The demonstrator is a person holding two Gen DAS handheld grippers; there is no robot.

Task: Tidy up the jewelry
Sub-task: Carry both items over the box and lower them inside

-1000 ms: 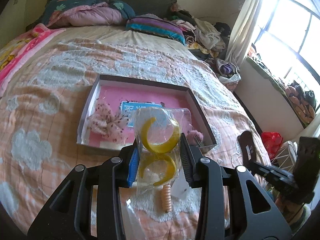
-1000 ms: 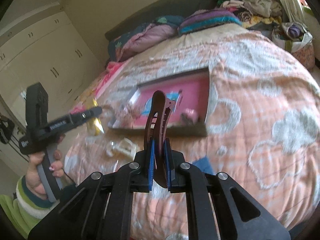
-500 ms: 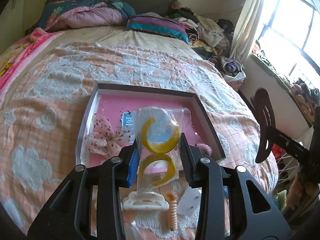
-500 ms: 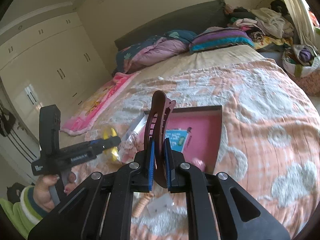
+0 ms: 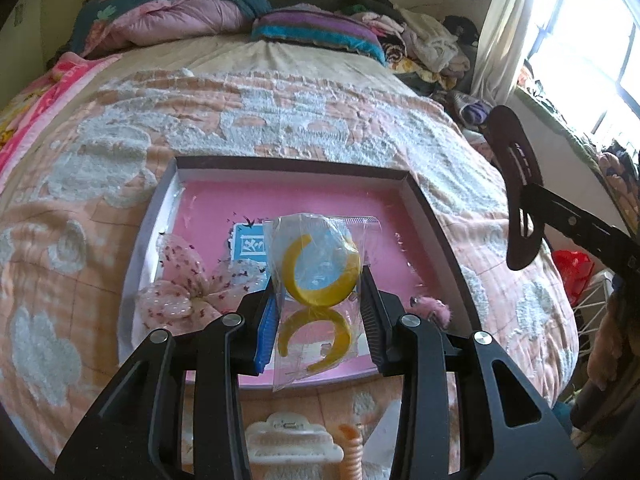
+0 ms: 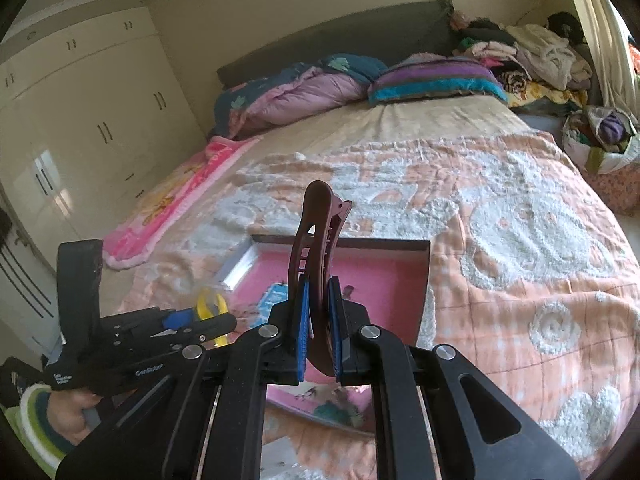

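Note:
My left gripper [image 5: 320, 316] is shut on a clear plastic bag with two yellow crescent pieces [image 5: 316, 276] and holds it above the near part of the pink-lined box [image 5: 384, 232] on the bed. My right gripper [image 6: 319, 328] is shut on a dark brown hair claw clip [image 6: 316, 236], held upright above the box [image 6: 384, 276]. The clip [image 5: 518, 192] also shows at the right of the left wrist view. A pink floral scrunchie [image 5: 188, 288], a blue card [image 5: 250, 246] and a pink fluffy piece [image 5: 432, 308] lie in the box.
A white hair claw [image 5: 292, 442] and a peach spiral hair tie [image 5: 352, 452] lie on the peach quilt [image 5: 80, 184] in front of the box. Pillows and folded blankets [image 5: 192, 16] are at the headboard. A wardrobe [image 6: 80, 112] stands left of the bed.
Both grippers have moved forward over the box with their loads. The bag now hangs over the box's near part, and the brown clip has come in over the box from the right.

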